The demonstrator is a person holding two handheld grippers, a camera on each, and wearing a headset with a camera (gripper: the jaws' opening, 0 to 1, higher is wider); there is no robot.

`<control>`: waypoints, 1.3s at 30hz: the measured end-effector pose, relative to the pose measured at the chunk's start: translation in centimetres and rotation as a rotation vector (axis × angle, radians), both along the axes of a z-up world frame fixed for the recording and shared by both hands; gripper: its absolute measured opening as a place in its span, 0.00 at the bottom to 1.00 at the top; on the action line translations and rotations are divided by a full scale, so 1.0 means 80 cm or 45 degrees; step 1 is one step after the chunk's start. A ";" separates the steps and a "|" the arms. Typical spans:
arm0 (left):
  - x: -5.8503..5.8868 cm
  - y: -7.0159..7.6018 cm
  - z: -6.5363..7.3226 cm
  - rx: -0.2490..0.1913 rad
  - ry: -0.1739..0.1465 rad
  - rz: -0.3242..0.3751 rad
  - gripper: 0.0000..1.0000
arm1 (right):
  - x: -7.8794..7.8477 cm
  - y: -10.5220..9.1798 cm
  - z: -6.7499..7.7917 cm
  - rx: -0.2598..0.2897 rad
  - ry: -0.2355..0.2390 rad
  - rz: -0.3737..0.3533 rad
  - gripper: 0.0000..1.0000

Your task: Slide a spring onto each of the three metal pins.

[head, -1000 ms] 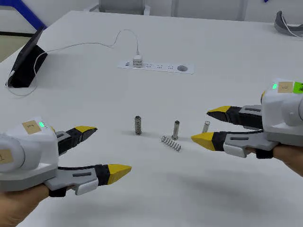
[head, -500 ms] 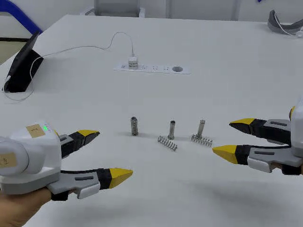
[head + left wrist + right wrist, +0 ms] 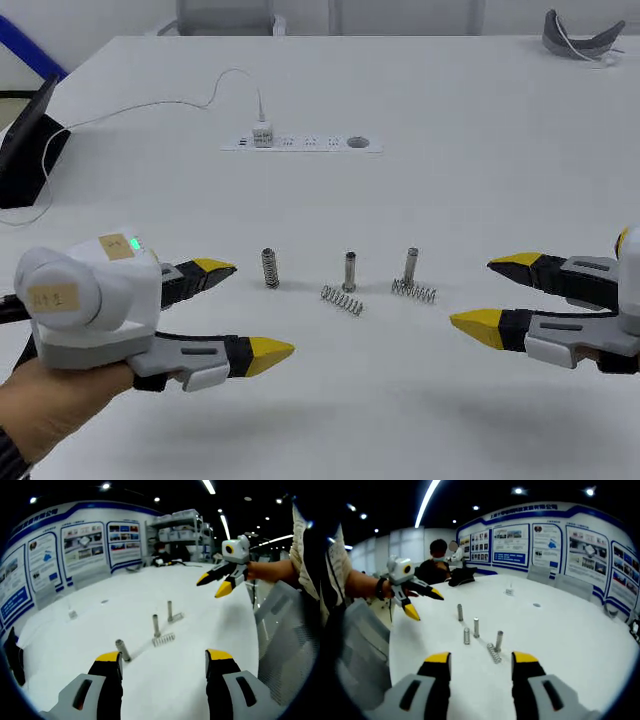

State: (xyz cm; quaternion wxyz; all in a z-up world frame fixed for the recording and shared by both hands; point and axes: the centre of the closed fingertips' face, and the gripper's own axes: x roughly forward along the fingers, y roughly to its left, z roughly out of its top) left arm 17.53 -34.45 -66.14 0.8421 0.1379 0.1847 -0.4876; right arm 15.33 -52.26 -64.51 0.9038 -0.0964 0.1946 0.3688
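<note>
1. Left gripper (image 3: 261, 308) and right gripper (image 3: 471, 292) hover over the white table (image 3: 480, 150) with jaws apart, empty, either side of the pins
2. Left pin (image 3: 268, 252) wears a fitted spring (image 3: 270, 272); middle pin (image 3: 349, 271) and right pin (image 3: 411, 263) stand bare
3. One loose spring (image 3: 341, 300) lies just before the middle pin, and a second spring (image 3: 413, 291) lies at the right pin's foot
4. Beyond lies a power strip (image 3: 310, 143) with a charger (image 3: 262, 134) plugged in

Your white counter (image 3: 520, 170): three pins upright in row. Left pin (image 3: 268, 251) wears fitted spring (image 3: 270, 272). Loose spring (image 3: 341, 300) lies by middle pin (image 3: 349, 271), second spring (image 3: 413, 291) touches right pin (image 3: 411, 263). Power strip (image 3: 295, 143) beyond.
</note>
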 end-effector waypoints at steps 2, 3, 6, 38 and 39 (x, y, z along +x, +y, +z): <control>0.003 -0.009 -0.002 0.010 0.004 -0.029 0.66 | -0.001 -0.001 -0.001 0.006 0.003 -0.009 0.50; 0.005 -0.014 -0.004 0.013 0.011 -0.046 0.65 | -0.001 -0.002 -0.001 0.008 0.004 -0.014 0.50; 0.009 -0.027 -0.011 0.030 0.025 -0.083 0.64 | -0.002 -0.003 -0.002 0.011 0.008 -0.016 0.50; 0.039 -0.106 -0.080 0.227 0.172 -0.281 0.52 | -0.002 -0.010 -0.009 0.024 0.038 -0.047 0.51; 0.038 -0.105 -0.082 0.236 0.180 -0.283 0.51 | -0.002 -0.010 -0.009 0.024 0.038 -0.045 0.51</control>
